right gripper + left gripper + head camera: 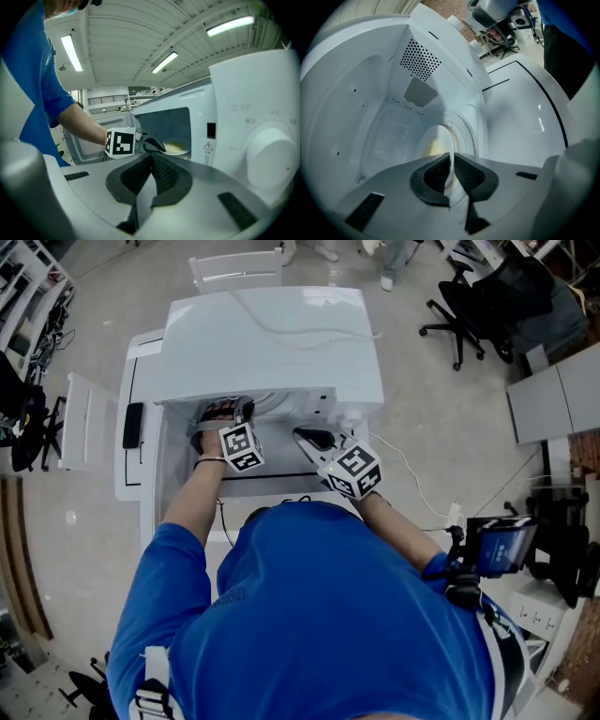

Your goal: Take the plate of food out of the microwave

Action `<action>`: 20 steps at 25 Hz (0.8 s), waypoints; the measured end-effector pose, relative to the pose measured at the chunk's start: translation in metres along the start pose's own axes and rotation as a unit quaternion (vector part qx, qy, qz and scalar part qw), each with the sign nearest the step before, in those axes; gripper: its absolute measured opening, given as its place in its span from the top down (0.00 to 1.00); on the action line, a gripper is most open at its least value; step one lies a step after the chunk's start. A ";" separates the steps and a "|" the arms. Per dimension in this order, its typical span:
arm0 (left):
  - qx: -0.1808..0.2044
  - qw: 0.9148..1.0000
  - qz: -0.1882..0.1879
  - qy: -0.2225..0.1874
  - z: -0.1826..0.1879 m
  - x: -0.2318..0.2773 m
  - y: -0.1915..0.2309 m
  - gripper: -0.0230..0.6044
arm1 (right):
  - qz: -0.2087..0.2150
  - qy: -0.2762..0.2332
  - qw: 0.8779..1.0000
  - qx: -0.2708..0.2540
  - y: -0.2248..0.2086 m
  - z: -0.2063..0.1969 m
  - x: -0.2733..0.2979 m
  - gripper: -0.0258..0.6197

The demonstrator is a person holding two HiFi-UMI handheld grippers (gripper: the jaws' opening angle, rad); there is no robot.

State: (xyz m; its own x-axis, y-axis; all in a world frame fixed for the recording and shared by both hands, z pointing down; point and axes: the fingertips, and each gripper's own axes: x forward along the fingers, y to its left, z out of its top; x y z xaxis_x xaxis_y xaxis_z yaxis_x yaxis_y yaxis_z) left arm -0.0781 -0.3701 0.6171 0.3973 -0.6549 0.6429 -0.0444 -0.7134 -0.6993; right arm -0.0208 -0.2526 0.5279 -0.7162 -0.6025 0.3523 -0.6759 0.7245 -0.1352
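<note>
Left gripper: we are seeing it pinching the plate rim, lower centre.
Plate: sitting inside the microwave, frame centre.
Right gripper: we are finding jaws pressed together, facing the microwave.

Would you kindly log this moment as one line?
left gripper: shut on plate rim, inside microwave | right gripper: shut, empty, outside | plate: not yet out
</note>
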 end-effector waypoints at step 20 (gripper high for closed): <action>-0.058 0.998 0.012 -0.003 -0.003 -0.040 -0.018 0.90 | 0.021 0.010 0.999 0.029 0.000 -0.023 0.011 0.96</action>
State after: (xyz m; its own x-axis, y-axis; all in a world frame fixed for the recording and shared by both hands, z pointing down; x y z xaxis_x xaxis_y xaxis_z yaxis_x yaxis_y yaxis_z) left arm -0.0962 -0.3318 0.6056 0.3996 -0.6712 0.6243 -0.1596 -0.7216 -0.6737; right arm -0.0247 -0.2521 0.5528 -0.7413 -0.5647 0.3626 -0.6543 0.7283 -0.2034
